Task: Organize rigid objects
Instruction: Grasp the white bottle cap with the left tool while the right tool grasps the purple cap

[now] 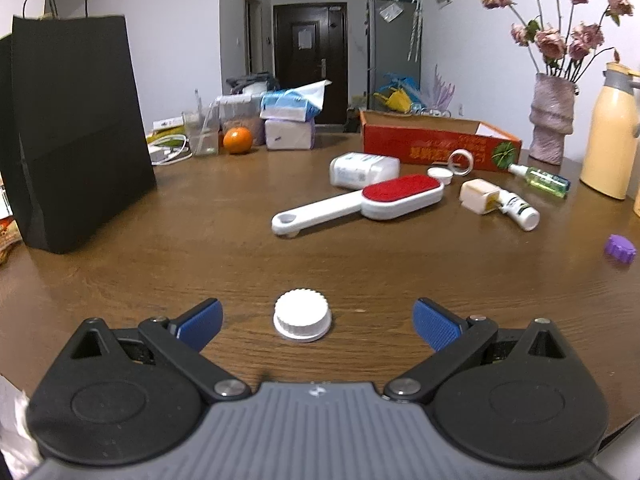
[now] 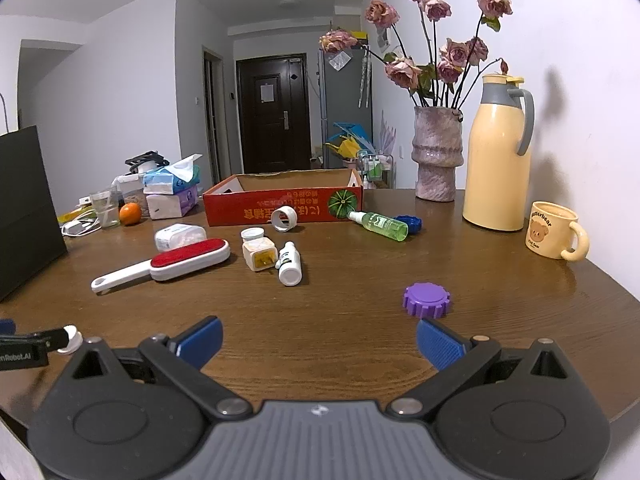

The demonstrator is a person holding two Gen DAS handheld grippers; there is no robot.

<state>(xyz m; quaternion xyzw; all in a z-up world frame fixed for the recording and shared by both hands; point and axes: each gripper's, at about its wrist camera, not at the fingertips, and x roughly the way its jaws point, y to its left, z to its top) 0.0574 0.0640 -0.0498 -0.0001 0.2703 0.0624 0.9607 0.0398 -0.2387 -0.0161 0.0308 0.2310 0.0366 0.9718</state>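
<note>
white ribbed cap (image 1: 303,314) | flat on table | purple cap (image 2: 426,300) | flat, well apart

Both wrist views look low across the wooden table (image 1: 200,208) toward the red box (image 2: 280,204), sharing its clutter.

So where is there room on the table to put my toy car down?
Bare wood lies between the black paper bag and the lint brush. More lies between the purple cap and the bear mug. It is crowded in front of the red box, where bottles, lids and the tape ring lie close together.
</note>
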